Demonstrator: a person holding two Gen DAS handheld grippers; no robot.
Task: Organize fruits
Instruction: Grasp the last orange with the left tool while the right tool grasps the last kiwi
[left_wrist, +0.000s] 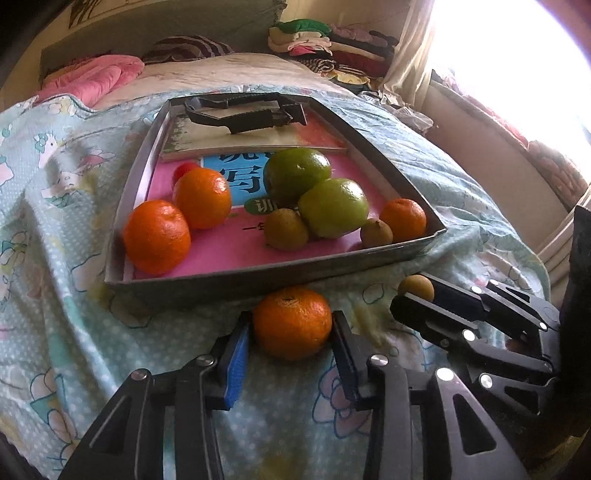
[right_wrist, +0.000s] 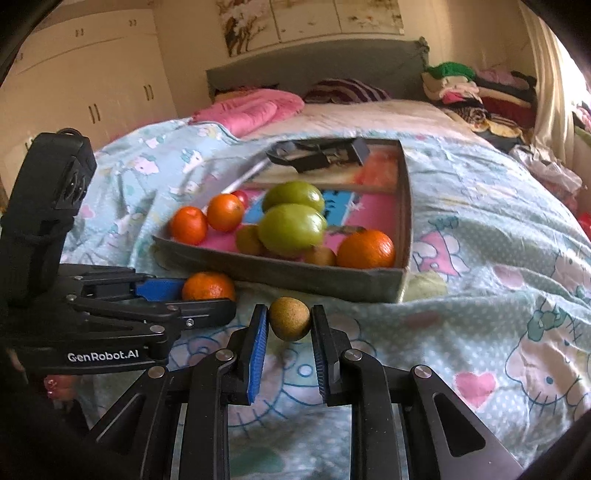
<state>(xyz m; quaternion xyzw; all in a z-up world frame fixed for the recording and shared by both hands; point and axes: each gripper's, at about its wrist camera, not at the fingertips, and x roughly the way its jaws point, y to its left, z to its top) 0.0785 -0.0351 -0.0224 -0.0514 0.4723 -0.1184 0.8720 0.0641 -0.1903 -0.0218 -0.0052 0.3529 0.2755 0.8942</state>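
the shallow tray (left_wrist: 402, 254) on the bed holds three oranges, two green fruits (left_wrist: 332, 206) and small brown ones. just before its near wall, the left gripper (left_wrist: 291, 332) fingers clench an orange (left_wrist: 291, 321); the right gripper (right_wrist: 288, 325) fingers grasp a brown fruit (right_wrist: 289, 318) beside it.

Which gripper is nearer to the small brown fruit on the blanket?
Right. The right gripper brackets the small brown fruit; the left gripper is beside it, around the orange.

Orange tangerines (left_wrist: 157, 236) and green citrus (left_wrist: 333, 208) sit on a pink book cover (left_wrist: 236, 247) — the bedsheet (right_wrist: 498, 258) pale blue, white-dotted, printed with pink-and-white cartoon cats.
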